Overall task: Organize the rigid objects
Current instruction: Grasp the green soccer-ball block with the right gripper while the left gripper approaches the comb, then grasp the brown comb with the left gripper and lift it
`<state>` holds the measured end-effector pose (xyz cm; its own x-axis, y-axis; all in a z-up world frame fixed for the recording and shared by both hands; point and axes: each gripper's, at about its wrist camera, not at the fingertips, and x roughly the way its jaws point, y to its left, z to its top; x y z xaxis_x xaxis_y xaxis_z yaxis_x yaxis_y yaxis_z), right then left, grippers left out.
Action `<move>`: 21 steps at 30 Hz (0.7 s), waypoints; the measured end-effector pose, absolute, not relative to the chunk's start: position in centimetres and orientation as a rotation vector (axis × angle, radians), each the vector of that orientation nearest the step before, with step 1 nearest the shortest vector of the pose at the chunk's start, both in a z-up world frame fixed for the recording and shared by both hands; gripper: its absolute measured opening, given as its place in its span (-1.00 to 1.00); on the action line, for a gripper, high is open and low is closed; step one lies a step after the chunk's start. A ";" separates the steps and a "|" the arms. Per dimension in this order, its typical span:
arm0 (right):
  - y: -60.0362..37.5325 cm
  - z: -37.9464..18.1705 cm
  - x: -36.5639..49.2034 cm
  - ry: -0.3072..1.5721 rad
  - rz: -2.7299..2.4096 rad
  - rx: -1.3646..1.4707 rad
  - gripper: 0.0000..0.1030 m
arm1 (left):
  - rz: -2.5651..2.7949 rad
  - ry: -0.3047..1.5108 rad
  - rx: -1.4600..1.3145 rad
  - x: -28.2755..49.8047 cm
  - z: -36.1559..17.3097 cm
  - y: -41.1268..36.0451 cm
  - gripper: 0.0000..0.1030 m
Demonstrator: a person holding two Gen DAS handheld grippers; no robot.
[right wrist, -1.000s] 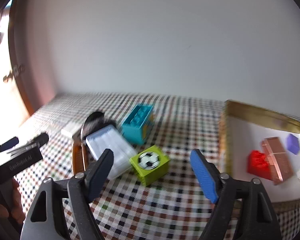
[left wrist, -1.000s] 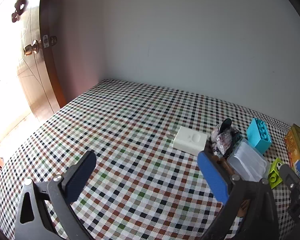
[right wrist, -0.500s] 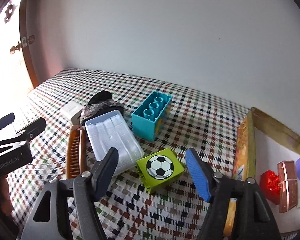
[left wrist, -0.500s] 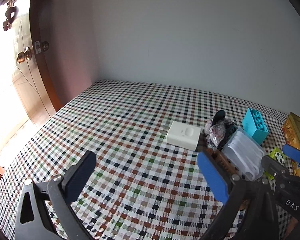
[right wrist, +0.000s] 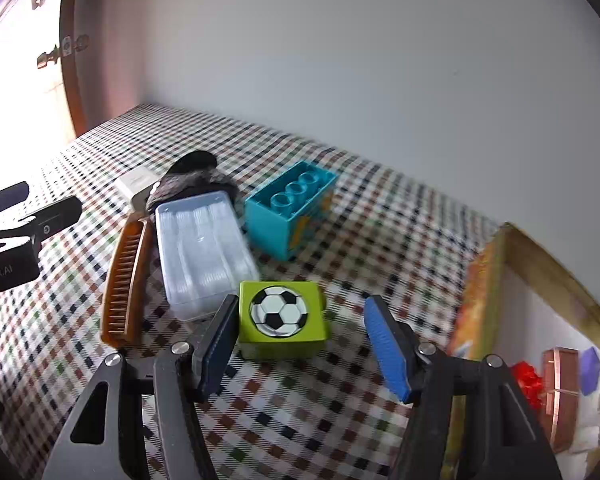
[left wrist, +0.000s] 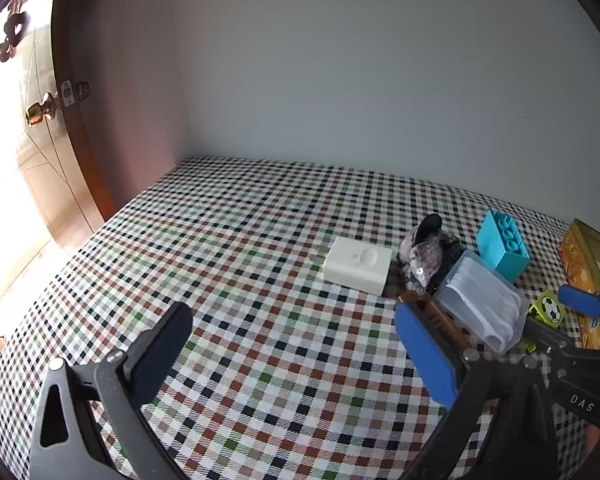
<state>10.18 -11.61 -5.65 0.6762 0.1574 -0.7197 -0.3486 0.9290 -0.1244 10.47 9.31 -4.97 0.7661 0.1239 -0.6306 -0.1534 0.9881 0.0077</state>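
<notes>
Checked cloth in brown, black, green and white covers the bench (left wrist: 260, 240), which runs back to a plain pale wall, with a wooden door (left wrist: 40, 128) and its brass knob at the left.

The right tongs (right wrist: 300, 344) stand partly open and their jaws have just been closing. Between them sits the green block (right wrist: 282, 320) with a football printed on its top face. The left pad looks to be at or just beside the block's left edge; the right pad stands clear of it with a gap of cloth showing, so the block is bracketed but not pinched. It rests flat on the cloth.

Just behind the green block, to its left, lies a clear plastic case (right wrist: 204, 252), and a brown comb (right wrist: 126, 280) lies along the case's left side. Beyond the case are a dark furry item (right wrist: 192, 180) and a white box (right wrist: 136, 184). A blue studded block (right wrist: 292, 212) lies tipped on its side behind the green one. At the right stands a gold-rimmed tray (right wrist: 560, 264) holding a red block (right wrist: 528, 380), a copper-coloured piece (right wrist: 560, 392) and a purple piece (right wrist: 590, 370).

The left tongs (left wrist: 292, 352) hang wide open over bare cloth, holding and touching nothing, well left of the cluster.
</notes>
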 end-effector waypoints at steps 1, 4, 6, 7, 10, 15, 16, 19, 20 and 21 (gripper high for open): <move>-11.2 -6.1 10.5 0.809 0.299 -0.278 0.26 | 0.143 0.684 -0.046 10.5 -5.0 9.2 0.99; -10.7 -6.5 11.2 0.818 0.305 -0.293 0.17 | 0.116 0.693 -0.054 10.6 -5.0 8.9 0.99; -10.6 -6.4 11.2 0.823 0.318 -0.257 -0.12 | 0.106 0.695 -0.053 10.7 -5.0 8.7 0.99; -10.5 -6.5 11.2 0.825 0.307 -0.251 -0.12 | 0.099 0.695 -0.053 10.6 -5.0 8.6 0.99; -10.6 -6.2 9.8 0.826 0.317 -0.191 -0.13 | 0.070 0.697 -0.059 10.7 -5.0 8.3 0.99; -12.0 -4.3 6.0 0.671 0.238 -0.110 -0.13 | -0.003 0.695 -0.071 10.5 -5.2 6.9 0.99; -12.4 -3.9 5.3 0.639 0.212 -0.102 -0.12 | -0.011 0.700 -0.068 10.5 -5.4 6.3 0.99; -13.6 -3.2 3.4 0.588 0.163 -0.057 -0.12 | -0.048 0.737 -0.071 10.9 -5.9 4.4 0.93; -14.0 -3.0 2.9 0.573 0.147 -0.041 -0.12 | -0.056 0.750 -0.075 11.1 -6.0 3.9 0.88; -14.3 -2.8 2.6 0.564 0.138 -0.031 -0.12 | -0.062 0.762 -0.079 11.4 -6.0 3.1 0.86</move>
<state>2.60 -14.32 -2.77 0.8363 0.1220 -0.5345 -0.1392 0.9902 0.0083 11.40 3.15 -6.03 0.7218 -0.0845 -0.6869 0.0269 0.9952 -0.0942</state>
